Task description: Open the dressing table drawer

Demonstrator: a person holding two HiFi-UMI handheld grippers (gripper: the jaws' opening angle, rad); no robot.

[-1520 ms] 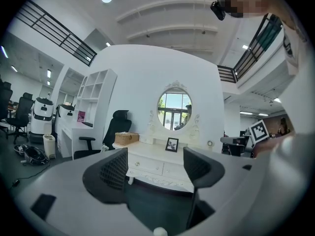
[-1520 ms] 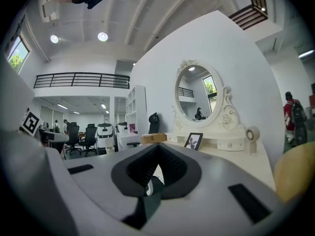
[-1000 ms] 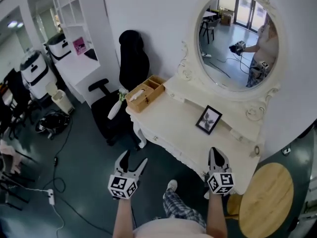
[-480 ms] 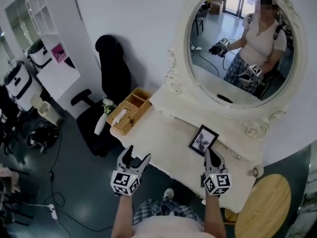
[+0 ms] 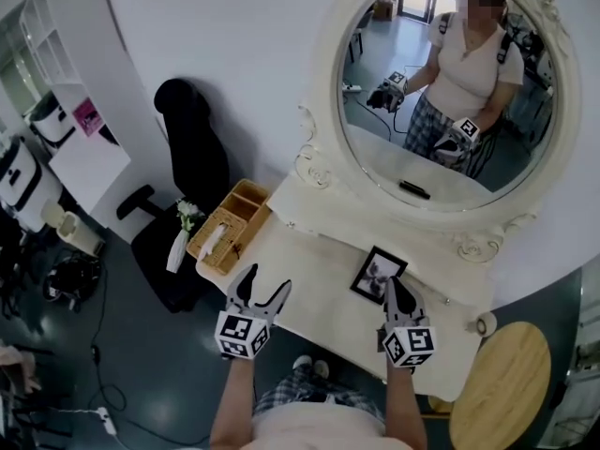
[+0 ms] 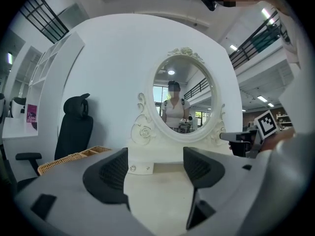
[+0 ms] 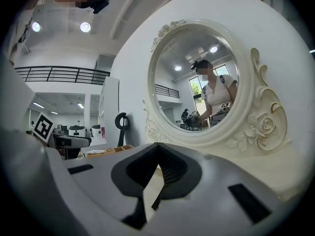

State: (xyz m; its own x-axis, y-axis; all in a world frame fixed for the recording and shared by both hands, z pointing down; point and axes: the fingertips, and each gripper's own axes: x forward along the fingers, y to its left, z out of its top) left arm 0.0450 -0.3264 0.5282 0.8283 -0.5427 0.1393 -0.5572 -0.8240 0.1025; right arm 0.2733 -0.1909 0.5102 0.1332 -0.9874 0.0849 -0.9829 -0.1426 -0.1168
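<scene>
Two jaws spread wide and empty mark the left hand-held gripper (image 5: 264,282), poised at 7 o'clock over the near edge of the white bench (image 5: 309,270), probably ready for a drawer pull. At 5 o'clock, the right hand-held gripper (image 5: 394,289), just below the photo frame (image 5: 378,275), is pinched together on nothing. The drawer, presumably under that near edge, shows in no view.

my head view looking steeply down from above at the dressing table (image 5: 305,256) and round mirror (image 5: 441,92), left gripper view low over the tabletop, facing the mirror head-on, right gripper view closer, angled from the right, all three share that mirror
</scene>
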